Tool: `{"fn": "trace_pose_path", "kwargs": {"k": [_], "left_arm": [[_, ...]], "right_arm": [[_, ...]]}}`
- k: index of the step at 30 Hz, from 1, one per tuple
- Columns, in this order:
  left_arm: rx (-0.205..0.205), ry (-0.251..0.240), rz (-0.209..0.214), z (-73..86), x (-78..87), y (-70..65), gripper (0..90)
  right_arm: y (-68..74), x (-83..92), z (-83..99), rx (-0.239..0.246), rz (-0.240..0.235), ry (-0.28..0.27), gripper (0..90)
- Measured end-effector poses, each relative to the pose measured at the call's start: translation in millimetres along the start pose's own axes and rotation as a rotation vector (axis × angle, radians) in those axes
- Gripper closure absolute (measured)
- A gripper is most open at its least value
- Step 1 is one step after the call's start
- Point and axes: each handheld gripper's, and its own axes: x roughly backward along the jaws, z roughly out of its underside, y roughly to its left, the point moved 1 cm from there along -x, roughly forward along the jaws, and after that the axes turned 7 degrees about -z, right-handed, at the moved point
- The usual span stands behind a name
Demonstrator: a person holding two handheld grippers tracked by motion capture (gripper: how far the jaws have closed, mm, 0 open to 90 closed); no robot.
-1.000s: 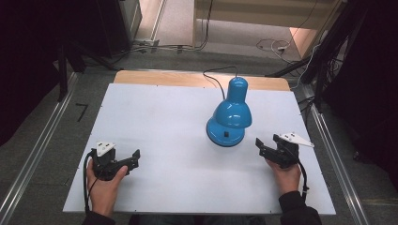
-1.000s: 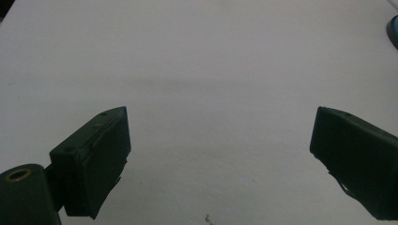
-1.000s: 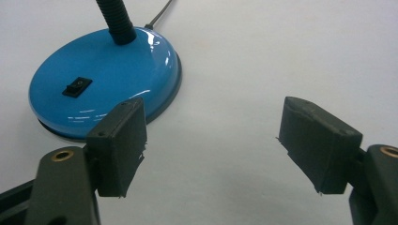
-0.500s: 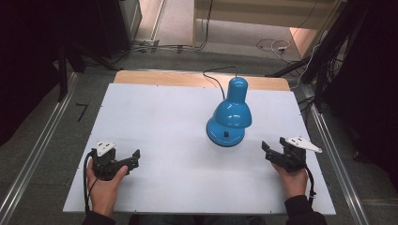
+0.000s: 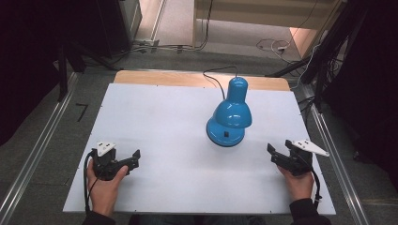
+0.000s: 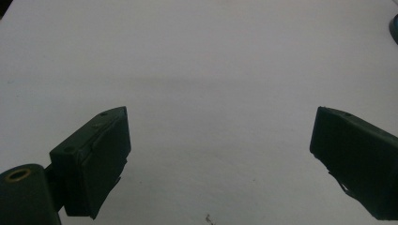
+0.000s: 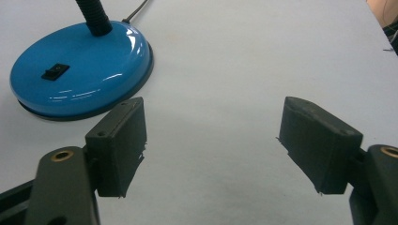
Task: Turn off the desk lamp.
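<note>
Nothing appears begun: the blue desk lamp point(image 5: 228, 112) stands untouched on the white table point(image 5: 155, 117). The right gripper point(image 7: 211, 140) has its jaws wide apart, the lamp's base ahead-left of them. The left gripper point(image 6: 220, 154), jaws also apart, faces bare tabletop.

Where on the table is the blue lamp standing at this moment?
In the high view the blue lamp stands right of the middle of the white table, toward its far edge, closer to the right hand-held gripper than the left one.
</note>
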Motion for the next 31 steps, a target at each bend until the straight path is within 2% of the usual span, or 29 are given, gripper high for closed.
{"fn": "trace_pose_path", "kwargs": {"k": [16,23,27,28,31], "left_arm": [[0.009,0.003,-0.001,0.0,-0.5,1.1,6.0],[0.016,0.001,-0.001,-0.2,-0.2,2.9,6.0],[0.017,0.000,-0.002,-0.4,-0.5,3.3,6.0],[0.017,0.000,-0.001,-0.4,-0.5,3.2,6.0],[0.015,0.002,0.000,-0.3,-0.7,2.3,6.0]], "right_arm": [[-10.9,10.2,8.5,-0.016,0.020,0.017,21.9],[-18.8,13.8,15.8,-0.013,0.049,0.036,20.9],[-27.1,15.2,20.9,-0.018,0.075,0.058,19.8],[-28.5,14.8,22.3,-0.020,0.081,0.075,19.1],[-33.9,6.8,29.0,0.011,0.088,0.154,16.1]]}}
